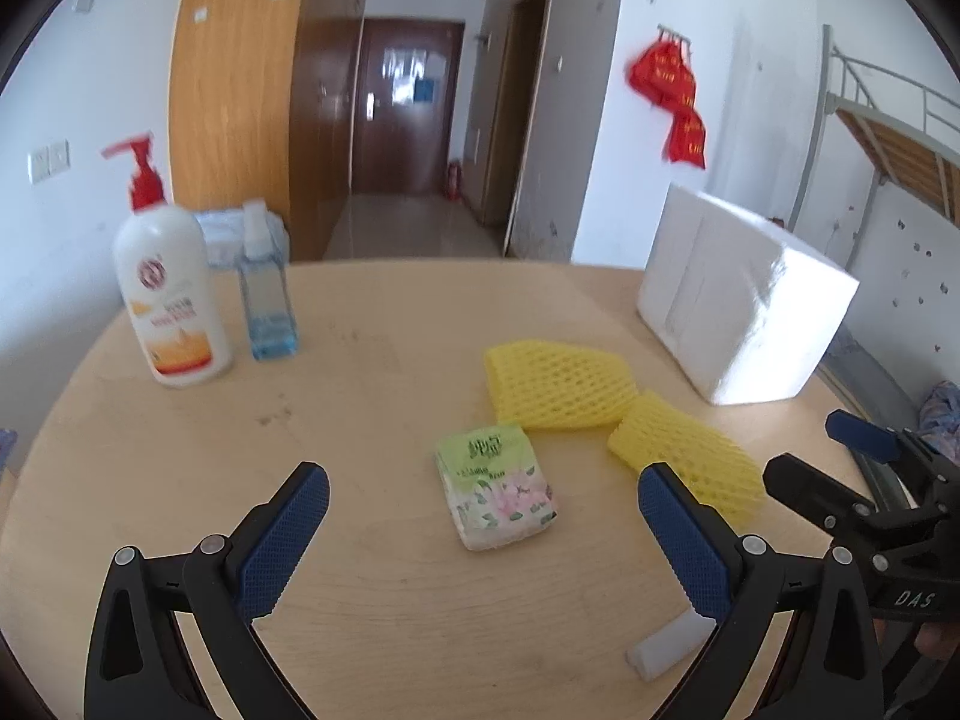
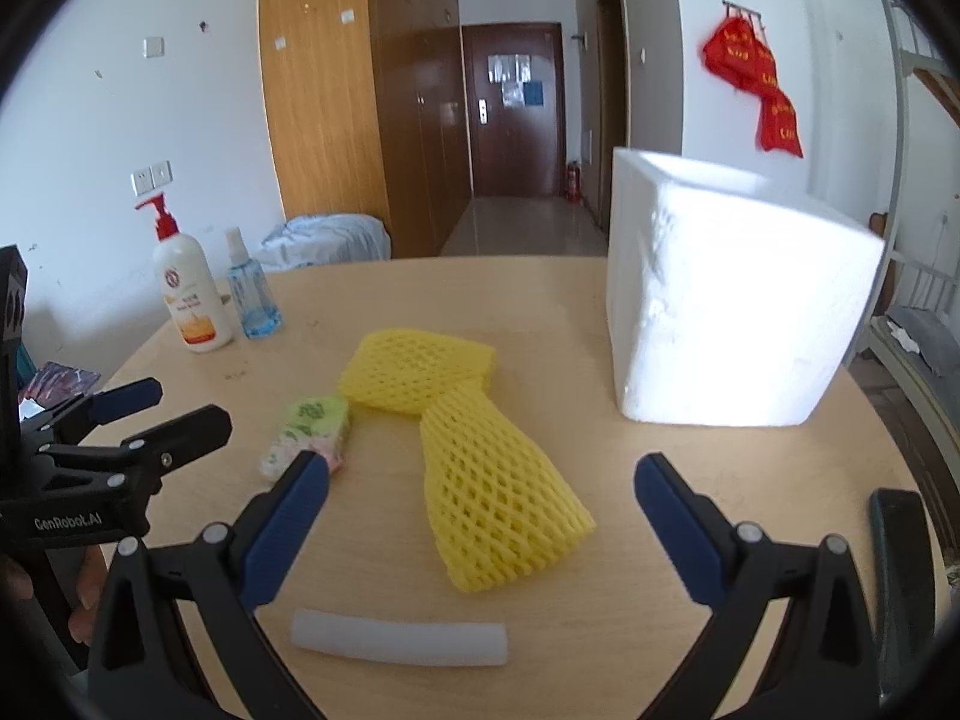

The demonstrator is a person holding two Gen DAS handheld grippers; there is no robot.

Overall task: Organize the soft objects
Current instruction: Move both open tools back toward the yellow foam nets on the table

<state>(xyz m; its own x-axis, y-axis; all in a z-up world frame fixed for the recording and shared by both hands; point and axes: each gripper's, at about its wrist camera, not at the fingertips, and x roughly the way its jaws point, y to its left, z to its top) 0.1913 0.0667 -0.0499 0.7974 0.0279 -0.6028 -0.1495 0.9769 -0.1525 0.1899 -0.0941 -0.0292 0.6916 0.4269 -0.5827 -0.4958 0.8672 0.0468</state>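
Bare counter [image 1: 372, 630] is left open across the near left and centre. The right side is blocked by a tall foam box [image 2: 732, 300], the far left by a pump bottle [image 1: 171, 294] and spray bottle [image 1: 267, 300]. Two yellow foam nets [image 2: 498, 492] and a tissue pack [image 1: 498, 486] crowd the middle; a white foam strip [image 2: 399, 639] lies near the front.

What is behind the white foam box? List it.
Behind the white foam box only a wall, red hangings and a bed frame show. The tabletop directly behind it is hidden.

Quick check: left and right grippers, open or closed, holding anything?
Left gripper: open, holding nothing; tissue pack lies between its fingers on the table.
Right gripper: open, holding nothing; above a yellow foam net.
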